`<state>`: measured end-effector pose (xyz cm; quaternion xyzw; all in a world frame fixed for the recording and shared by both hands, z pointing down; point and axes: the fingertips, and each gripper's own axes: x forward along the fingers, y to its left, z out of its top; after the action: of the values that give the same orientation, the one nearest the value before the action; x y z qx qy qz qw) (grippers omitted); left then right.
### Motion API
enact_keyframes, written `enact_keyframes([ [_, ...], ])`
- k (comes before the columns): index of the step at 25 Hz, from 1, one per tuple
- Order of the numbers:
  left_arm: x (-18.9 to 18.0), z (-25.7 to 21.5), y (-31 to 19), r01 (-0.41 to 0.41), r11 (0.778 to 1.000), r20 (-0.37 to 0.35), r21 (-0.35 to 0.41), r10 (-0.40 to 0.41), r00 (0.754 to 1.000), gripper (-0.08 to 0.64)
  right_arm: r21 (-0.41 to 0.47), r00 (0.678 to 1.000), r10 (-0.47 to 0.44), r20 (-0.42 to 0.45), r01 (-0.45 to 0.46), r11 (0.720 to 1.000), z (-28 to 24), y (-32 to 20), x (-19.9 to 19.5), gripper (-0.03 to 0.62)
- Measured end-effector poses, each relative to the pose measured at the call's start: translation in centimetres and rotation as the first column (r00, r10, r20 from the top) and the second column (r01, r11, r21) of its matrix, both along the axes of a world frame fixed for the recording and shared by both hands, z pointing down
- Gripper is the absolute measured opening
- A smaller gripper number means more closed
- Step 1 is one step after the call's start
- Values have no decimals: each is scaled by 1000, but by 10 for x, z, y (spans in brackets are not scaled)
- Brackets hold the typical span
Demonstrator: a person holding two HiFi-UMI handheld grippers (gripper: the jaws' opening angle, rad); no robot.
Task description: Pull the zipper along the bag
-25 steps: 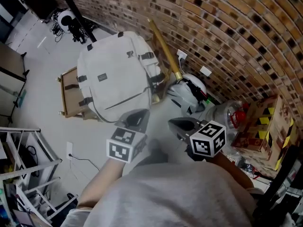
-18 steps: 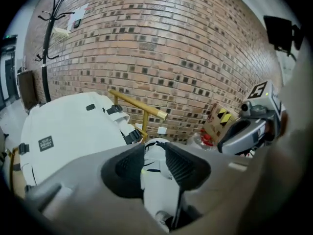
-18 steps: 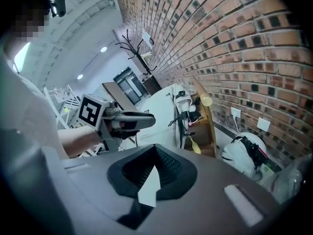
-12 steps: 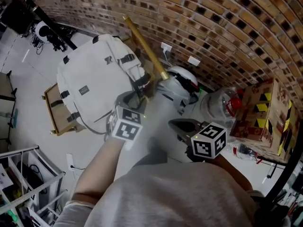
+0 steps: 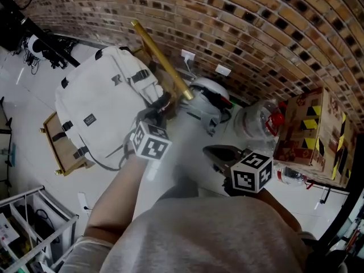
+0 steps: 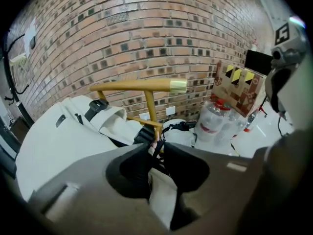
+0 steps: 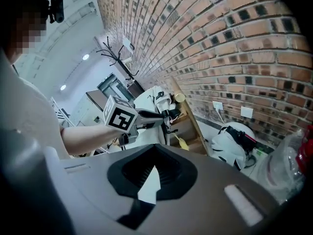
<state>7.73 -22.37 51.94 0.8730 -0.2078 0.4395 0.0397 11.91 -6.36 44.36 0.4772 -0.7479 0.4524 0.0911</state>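
Two tools show. Head view: left tool [image 5: 159, 108] reaches the top of a soft, pale fabric backpack [image 5: 96, 104] by a brick wall [image 5: 256, 21]; right tool [image 5: 209, 151] waits apart. Left gripper view: jaws slightly apart, having just been closing, thin black zipper pull [image 6: 156, 151] between them, seemingly not yet pinched; next likely clamp, then draw along. Right gripper view: jaws clenched, empty.

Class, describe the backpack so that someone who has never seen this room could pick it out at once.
At the foot of the brick wall, find the wooden frame at the left end. The backpack rests on it: large, off-white, with black strap buckles, far bigger than the rounded white bag beside it.
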Motion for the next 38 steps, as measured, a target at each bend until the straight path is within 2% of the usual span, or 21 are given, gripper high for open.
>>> enact_keyframes([
  [1, -1, 0, -1, 4, 1000, -3, 0, -4, 1000, 62, -2, 1000, 1, 0, -1, 1000, 1, -2, 0, 0],
  [2, -2, -1, -1, 10, 1000, -9, -1, -10, 1000, 41, -3, 1000, 1, 0, -1, 1000, 1, -3, 0, 0],
  [6, -8, -7, -1, 62, 996, -87, -58, -67, 994, 37, -7, 1000, -12, 1, 12, 1000, 4, -13, -4, 0],
  [9, -21, -18, -3, 122, 986, -154, -109, -138, 978, 35, -4, 999, -36, 1, 36, 999, 4, -21, -11, 0],
  [15, -64, -40, -2, 242, 958, -245, -155, -274, 930, 34, 6, 995, -100, 0, 100, 995, 4, -37, -29, 0],
  [18, -82, -43, 3, 293, 935, -288, -201, -342, 894, 34, 11, 992, -129, -7, 129, 992, 7, -48, -37, 0],
  [22, -93, -47, 12, 321, 914, -352, -249, -394, 849, 32, 29, 984, -178, -30, 179, 983, 11, -67, -50, 0],
  [27, -101, -44, 17, 347, 883, -380, -316, -454, 806, 34, 42, 971, -229, -67, 232, 972, 20, -92, -68, 0],
  [33, -104, -44, 17, 356, 873, -386, -334, -471, 793, 34, 46, 962, -261, -85, 265, 963, 32, -119, -82, 2],
  [34, -105, -43, 18, 357, 872, -385, -335, -472, 793, 34, 42, 958, -278, -77, 281, 959, 34, -122, -86, 20],
  [35, -106, -43, 18, 358, 871, -385, -337, -475, 792, 34, 37, 954, -293, -63, 296, 955, 36, -126, -91, 93],
  [36, -106, -42, 19, 360, 869, -385, -340, -478, 790, 33, 34, 953, -300, -53, 302, 953, 38, -130, -94, 115],
  [38, -108, -42, 20, 362, 866, -387, -345, -482, 786, 34, 34, 956, -290, -52, 292, 956, 43, -138, -97, 115],
])
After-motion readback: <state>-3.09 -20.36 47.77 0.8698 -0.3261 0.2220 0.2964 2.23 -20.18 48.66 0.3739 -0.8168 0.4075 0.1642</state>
